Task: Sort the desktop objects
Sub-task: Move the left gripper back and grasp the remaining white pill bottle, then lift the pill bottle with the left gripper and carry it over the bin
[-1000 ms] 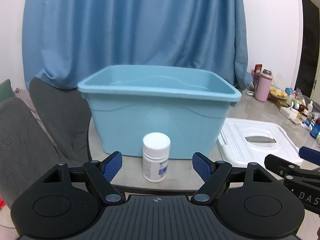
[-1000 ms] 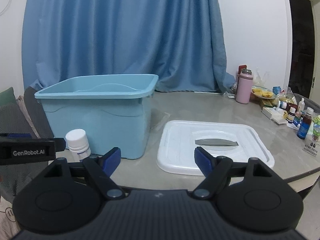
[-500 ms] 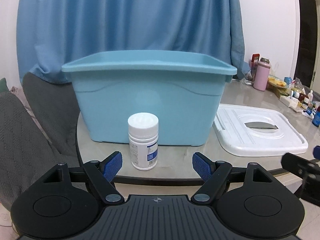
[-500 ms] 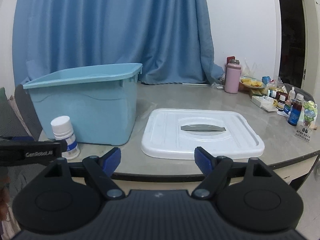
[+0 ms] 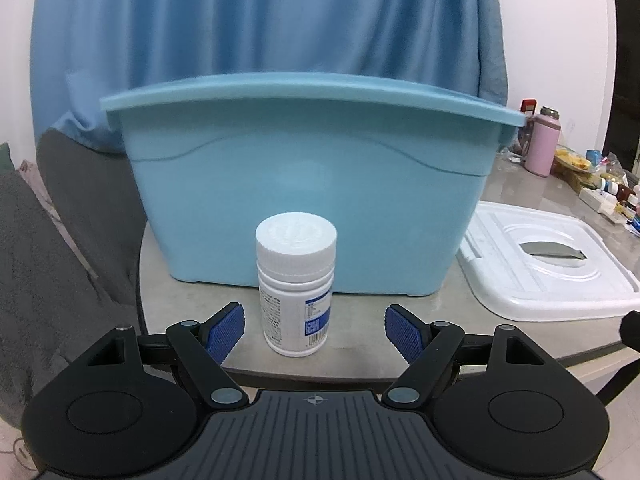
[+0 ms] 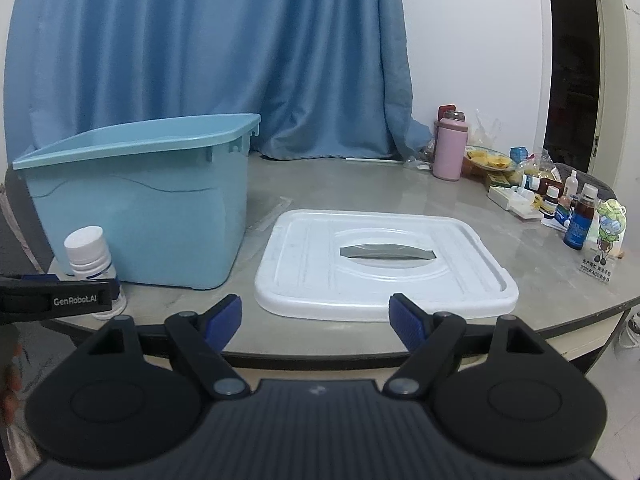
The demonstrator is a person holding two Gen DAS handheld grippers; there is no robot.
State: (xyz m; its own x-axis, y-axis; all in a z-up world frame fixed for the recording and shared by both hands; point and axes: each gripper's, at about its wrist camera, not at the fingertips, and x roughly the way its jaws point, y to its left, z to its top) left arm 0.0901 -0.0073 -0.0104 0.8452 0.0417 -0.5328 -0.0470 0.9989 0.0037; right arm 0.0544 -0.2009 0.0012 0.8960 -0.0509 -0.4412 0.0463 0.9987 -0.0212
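Left wrist view: bottle (image 5: 296, 282) fills more of the frame than half a second ago and sits lower, now nearly level with the left gripper (image 5: 315, 328), whose jaws are spread wide, not touching it. Bottle: white, ribbed cap, blue-printed label, upright on the desk (image 5: 360, 320) just before the blue bin (image 5: 316, 184). Right gripper (image 6: 316, 320): jaws released, empty, facing the white lid (image 6: 384, 260) right of the bin.

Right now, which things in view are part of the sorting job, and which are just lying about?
In the job: white pill bottle, blue bin, white bin lid, open left claw.

Lying about: pink flask, small bottles, cartoon stand, blue curtain.
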